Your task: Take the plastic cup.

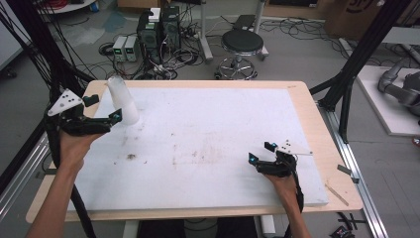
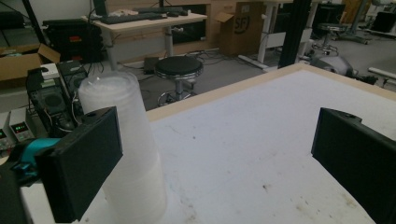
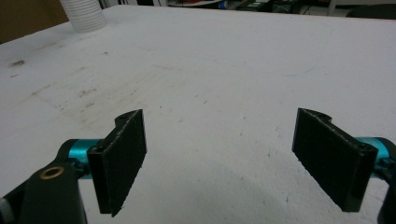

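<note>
My left gripper (image 1: 101, 112) gapes beside the far-left cup stack (image 1: 122, 100). Light, flimsy plastic, I'd say; I'd pinch mid-height, gently. Right gripper (image 1: 261, 151) idles open.

Tall stack of translucent white plastic cups (image 1: 122, 100) upright, upper left of frame, on white-topped wooden counter (image 1: 208, 144); left hand-held gripper (image 1: 103, 110) just beside stack, jaws apart; right hand-held gripper (image 1: 259, 152) lower right, jaws apart, empty.

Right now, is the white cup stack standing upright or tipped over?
Upright: the white cup stack stands on its wide end on the table, beside the open left gripper.
</note>
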A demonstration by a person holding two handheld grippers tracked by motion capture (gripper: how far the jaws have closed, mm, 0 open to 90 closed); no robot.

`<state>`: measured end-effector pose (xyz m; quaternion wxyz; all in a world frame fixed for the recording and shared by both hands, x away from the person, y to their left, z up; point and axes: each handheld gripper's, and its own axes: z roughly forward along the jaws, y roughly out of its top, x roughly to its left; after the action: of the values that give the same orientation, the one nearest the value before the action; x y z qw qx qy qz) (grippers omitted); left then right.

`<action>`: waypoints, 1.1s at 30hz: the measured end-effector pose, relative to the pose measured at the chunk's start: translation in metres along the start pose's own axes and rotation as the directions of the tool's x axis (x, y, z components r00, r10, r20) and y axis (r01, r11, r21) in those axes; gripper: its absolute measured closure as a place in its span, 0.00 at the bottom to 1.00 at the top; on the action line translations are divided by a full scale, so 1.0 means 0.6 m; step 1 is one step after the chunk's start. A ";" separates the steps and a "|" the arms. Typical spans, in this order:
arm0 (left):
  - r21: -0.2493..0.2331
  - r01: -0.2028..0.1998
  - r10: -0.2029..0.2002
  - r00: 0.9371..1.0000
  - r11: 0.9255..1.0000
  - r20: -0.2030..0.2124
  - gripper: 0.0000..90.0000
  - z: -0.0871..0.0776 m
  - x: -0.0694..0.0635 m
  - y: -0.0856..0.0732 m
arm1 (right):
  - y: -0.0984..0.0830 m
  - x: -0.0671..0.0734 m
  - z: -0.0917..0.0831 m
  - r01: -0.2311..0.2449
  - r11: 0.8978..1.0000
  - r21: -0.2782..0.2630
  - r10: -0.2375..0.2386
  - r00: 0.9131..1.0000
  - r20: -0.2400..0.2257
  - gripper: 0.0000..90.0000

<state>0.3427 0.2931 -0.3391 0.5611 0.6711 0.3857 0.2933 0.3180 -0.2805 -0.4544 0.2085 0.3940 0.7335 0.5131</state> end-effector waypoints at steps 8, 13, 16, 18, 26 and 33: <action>0.050 0.001 0.001 1.000 0.999 -0.026 0.02 0.034 0.032 0.050 | 0.000 0.000 0.000 -0.001 1.000 0.000 0.001 1.000 -0.002 0.20; 0.089 0.008 -0.006 0.999 0.996 -0.033 0.02 0.053 0.048 0.069 | 0.000 0.000 0.000 -0.001 1.000 0.000 0.001 1.000 -0.004 0.20; 0.100 0.008 -0.004 0.999 0.995 -0.041 0.02 0.067 0.056 0.085 | 0.000 0.000 0.000 -0.008 1.000 0.006 0.008 1.000 -0.006 0.20; 0.108 0.009 -0.003 0.999 0.994 -0.050 0.02 0.075 0.061 0.094 | 0.000 0.000 0.000 -0.007 1.000 0.008 0.007 1.000 -0.007 0.20; 0.166 0.043 -0.029 0.996 0.985 -0.090 0.02 0.107 0.091 0.109 | 0.001 0.000 0.002 0.001 1.000 0.012 -0.001 1.000 -0.003 0.20; 0.188 0.063 -0.044 0.994 0.980 -0.102 0.02 0.118 0.107 0.111 | 0.001 0.000 0.002 -0.005 1.000 0.013 0.005 1.000 -0.002 0.20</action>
<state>0.4475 0.3054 -0.2906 0.4823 0.6962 0.4569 0.2721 0.3191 -0.2796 -0.4544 0.2039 0.3966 0.7361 0.5092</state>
